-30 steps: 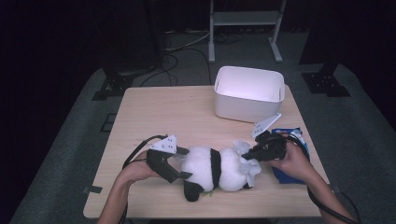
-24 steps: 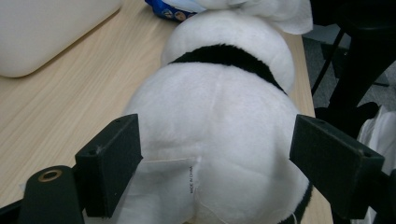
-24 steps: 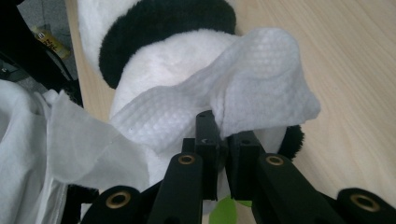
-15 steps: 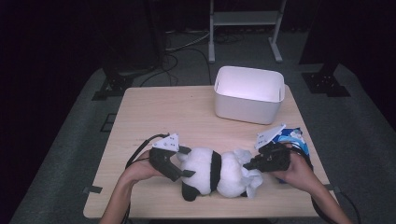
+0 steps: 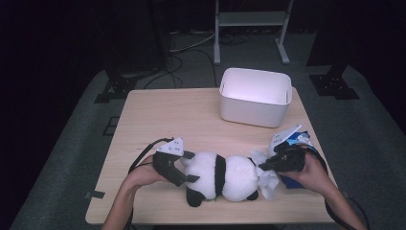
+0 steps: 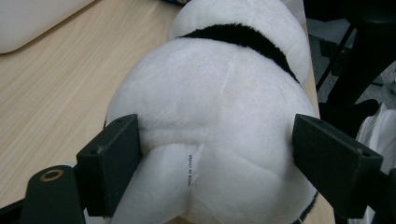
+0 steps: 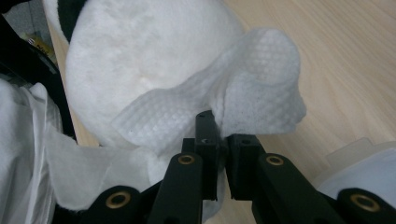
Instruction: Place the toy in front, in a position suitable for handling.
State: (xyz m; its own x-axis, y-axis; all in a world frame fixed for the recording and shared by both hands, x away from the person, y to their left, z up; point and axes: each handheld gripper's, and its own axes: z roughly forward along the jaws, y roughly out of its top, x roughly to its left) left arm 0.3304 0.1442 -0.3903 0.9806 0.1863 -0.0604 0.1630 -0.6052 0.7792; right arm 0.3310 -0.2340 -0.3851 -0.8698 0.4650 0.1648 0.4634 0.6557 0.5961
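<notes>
A black-and-white panda plush (image 5: 222,176) lies on its side near the table's front edge. My left gripper (image 5: 182,168) is shut on its left end; in the left gripper view the two jaws press either side of the plush's white rump (image 6: 219,93). My right gripper (image 5: 266,166) is at the plush's right end, shut on a white textured wipe (image 5: 266,182). In the right gripper view the wipe (image 7: 254,93) folds out from the shut jaws and rests against the plush's white fur (image 7: 140,51).
A white plastic bin (image 5: 255,98) stands at the back right of the wooden table (image 5: 167,120). A blue wipe packet (image 5: 293,140) lies by the right edge, just behind my right hand. Cables trail off the table's front. Dark floor and equipment stands surround the table.
My right gripper has moved the wipe down along the plush's right end and slightly back. The plush has shifted a little. My left gripper has stayed on the plush.
</notes>
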